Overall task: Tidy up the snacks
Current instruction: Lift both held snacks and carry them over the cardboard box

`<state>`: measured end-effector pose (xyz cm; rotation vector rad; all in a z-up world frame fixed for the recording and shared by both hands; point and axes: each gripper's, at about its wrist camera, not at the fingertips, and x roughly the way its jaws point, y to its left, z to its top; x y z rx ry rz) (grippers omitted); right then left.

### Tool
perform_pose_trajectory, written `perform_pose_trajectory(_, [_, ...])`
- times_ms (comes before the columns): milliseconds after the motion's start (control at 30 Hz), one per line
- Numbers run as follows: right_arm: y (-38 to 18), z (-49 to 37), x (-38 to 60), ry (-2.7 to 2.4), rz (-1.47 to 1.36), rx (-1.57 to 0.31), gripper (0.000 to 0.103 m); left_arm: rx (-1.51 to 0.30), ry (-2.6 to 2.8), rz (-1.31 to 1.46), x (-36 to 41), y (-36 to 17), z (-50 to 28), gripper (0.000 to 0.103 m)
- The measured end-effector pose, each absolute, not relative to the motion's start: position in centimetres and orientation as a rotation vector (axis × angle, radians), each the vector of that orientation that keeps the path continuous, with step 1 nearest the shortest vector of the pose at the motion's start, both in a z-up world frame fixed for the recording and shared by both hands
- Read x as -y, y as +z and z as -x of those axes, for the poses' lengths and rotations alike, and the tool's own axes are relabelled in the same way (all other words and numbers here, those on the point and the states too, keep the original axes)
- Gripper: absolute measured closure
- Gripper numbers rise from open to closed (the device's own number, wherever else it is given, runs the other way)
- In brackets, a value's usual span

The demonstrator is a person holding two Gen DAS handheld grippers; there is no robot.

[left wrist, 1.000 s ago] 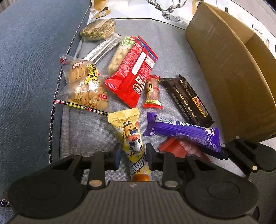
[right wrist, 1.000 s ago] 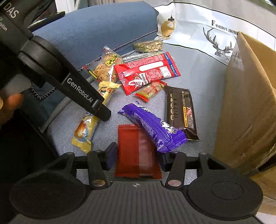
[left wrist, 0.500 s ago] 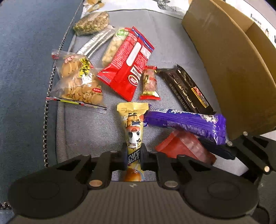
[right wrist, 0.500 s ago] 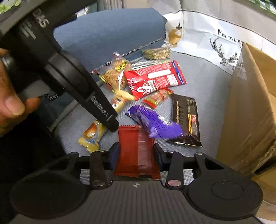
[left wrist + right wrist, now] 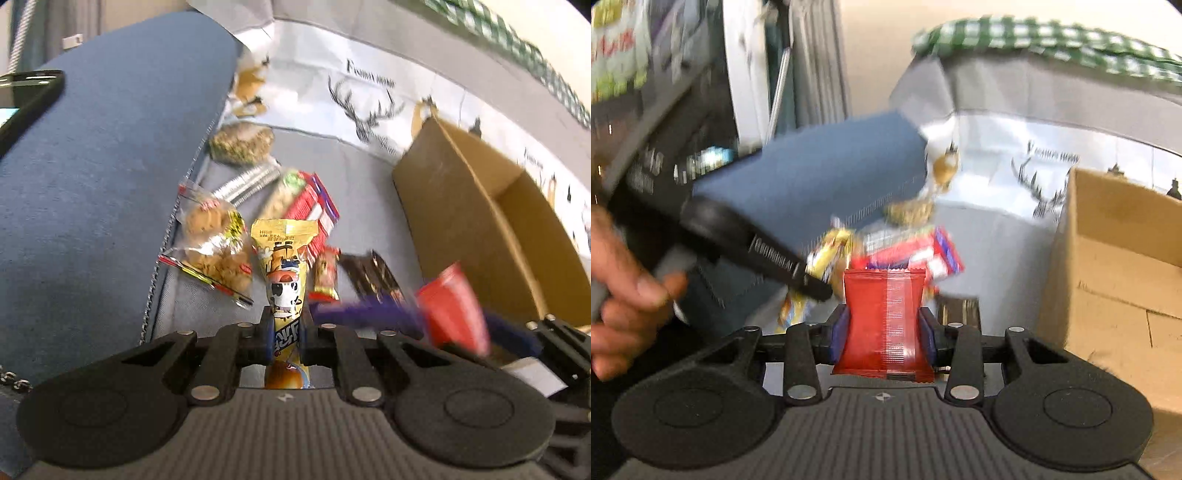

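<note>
My left gripper (image 5: 285,334) is shut on a yellow cartoon snack packet (image 5: 282,273) and holds it up above the grey cushion. My right gripper (image 5: 883,330) is shut on a red snack packet (image 5: 886,317), also lifted; the red packet shows blurred in the left wrist view (image 5: 452,308). An open cardboard box (image 5: 491,229) stands to the right, also seen in the right wrist view (image 5: 1123,280). On the cushion lie a purple bar (image 5: 365,314), a dark chocolate bar (image 5: 373,275), a small red bar (image 5: 327,275), red packs (image 5: 312,218) and a biscuit bag (image 5: 214,243).
A blue sofa arm (image 5: 92,192) rises on the left with a phone (image 5: 26,99) on it. A bag of green nuts (image 5: 242,144) and a silver packet (image 5: 247,182) lie at the back. A deer-print cushion (image 5: 369,107) stands behind.
Both grippers have lifted and tilted up with their packets, off the cushion. The left jaws have closed tighter on the yellow packet. The right view now looks towards the room and box.
</note>
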<state>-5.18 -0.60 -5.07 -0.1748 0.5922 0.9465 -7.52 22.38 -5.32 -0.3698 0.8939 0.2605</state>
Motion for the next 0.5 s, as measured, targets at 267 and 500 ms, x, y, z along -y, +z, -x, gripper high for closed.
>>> perform_pose_trajectory(267, [-2.2, 3.8, 2.8, 0.932, 0.026, -0.495, 0.061, -0.782, 0.241, 0.343, -21.3, -3.8, 8.1, 0.09])
perform_pose_trajectory(500, [0.6, 1.7, 5.7, 0.865, -0.054, -0.428, 0.061, -0.691, 0.219, 0.312, -19.5, -1.1, 8.0, 0.09])
